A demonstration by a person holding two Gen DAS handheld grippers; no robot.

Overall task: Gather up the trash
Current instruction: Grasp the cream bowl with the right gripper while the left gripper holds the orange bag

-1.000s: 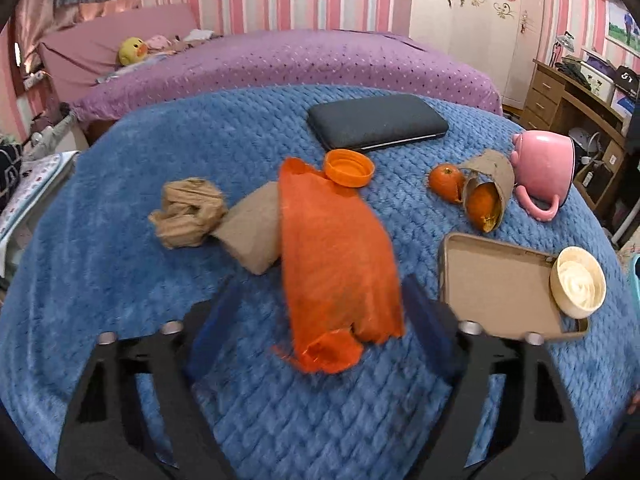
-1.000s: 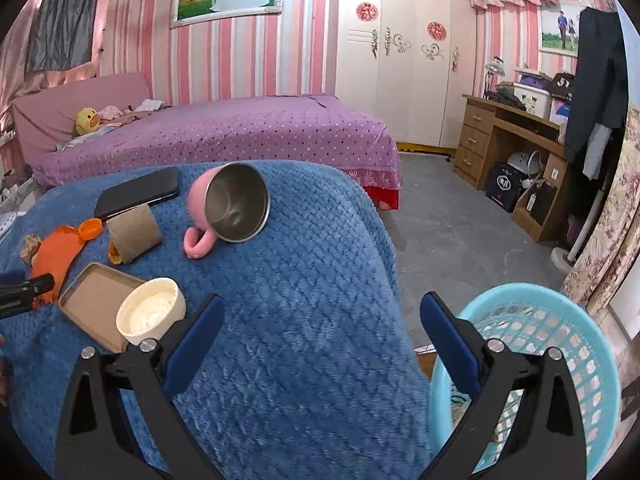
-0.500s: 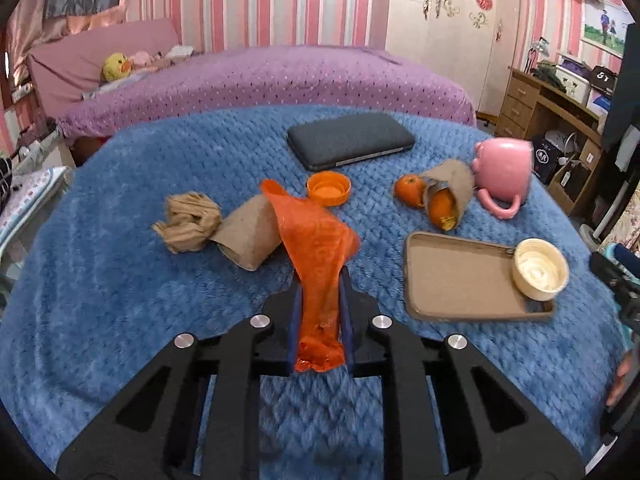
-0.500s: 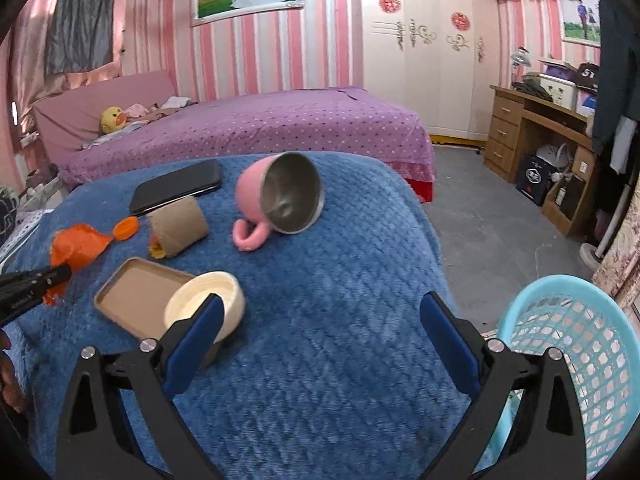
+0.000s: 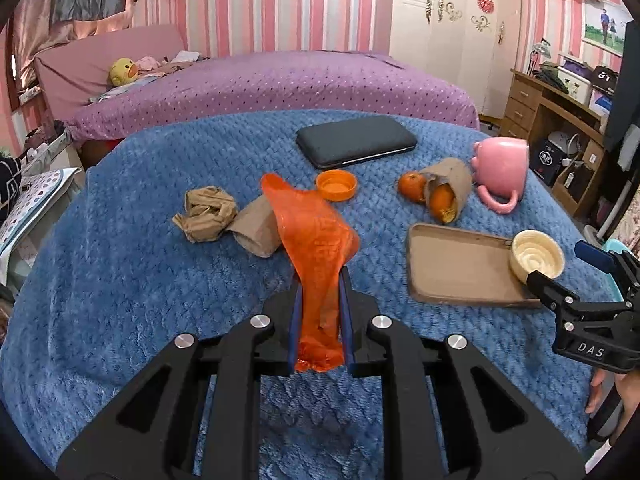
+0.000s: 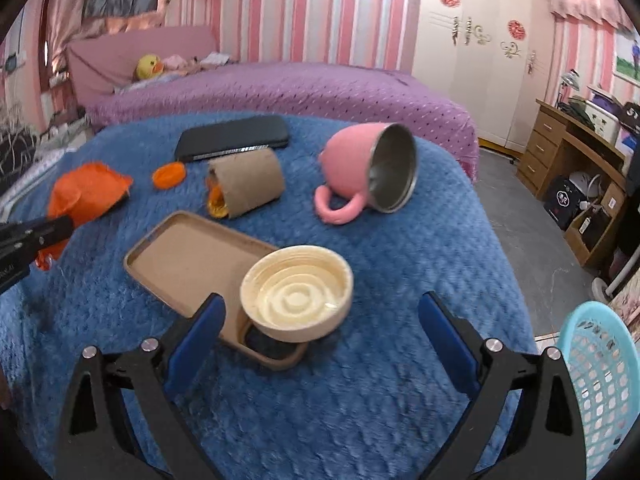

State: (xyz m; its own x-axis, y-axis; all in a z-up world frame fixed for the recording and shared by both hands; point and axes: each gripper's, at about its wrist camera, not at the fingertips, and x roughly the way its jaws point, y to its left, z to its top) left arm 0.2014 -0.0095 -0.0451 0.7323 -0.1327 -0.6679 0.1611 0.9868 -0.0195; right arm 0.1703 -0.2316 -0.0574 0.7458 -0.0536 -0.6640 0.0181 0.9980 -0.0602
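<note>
My left gripper (image 5: 320, 284) is shut on an orange plastic wrapper (image 5: 316, 232), which stands up from the blue blanket (image 5: 120, 280) between the pads. Behind it lie crumpled brown paper (image 5: 206, 212), a brown paper sleeve (image 5: 256, 228) and an orange cap (image 5: 336, 186). My right gripper (image 6: 320, 320) has its jaws wide and closing, with a cream round lid (image 6: 296, 292) just ahead between the fingertips, untouched. The lid rests on the corner of a brown tray (image 6: 188, 256). A paper cup with orange peel (image 6: 244, 184) lies beyond.
A pink mug (image 6: 360, 168) lies tipped on its side and a dark phone (image 6: 232, 136) sits at the far edge. A light blue basket (image 6: 600, 380) stands on the floor to the right. A purple bed and a wooden desk are behind.
The left gripper closed on the orange wrapper and raised it a little. The right gripper swung left from the basket side toward the cream lid, and its jaws narrowed slightly.
</note>
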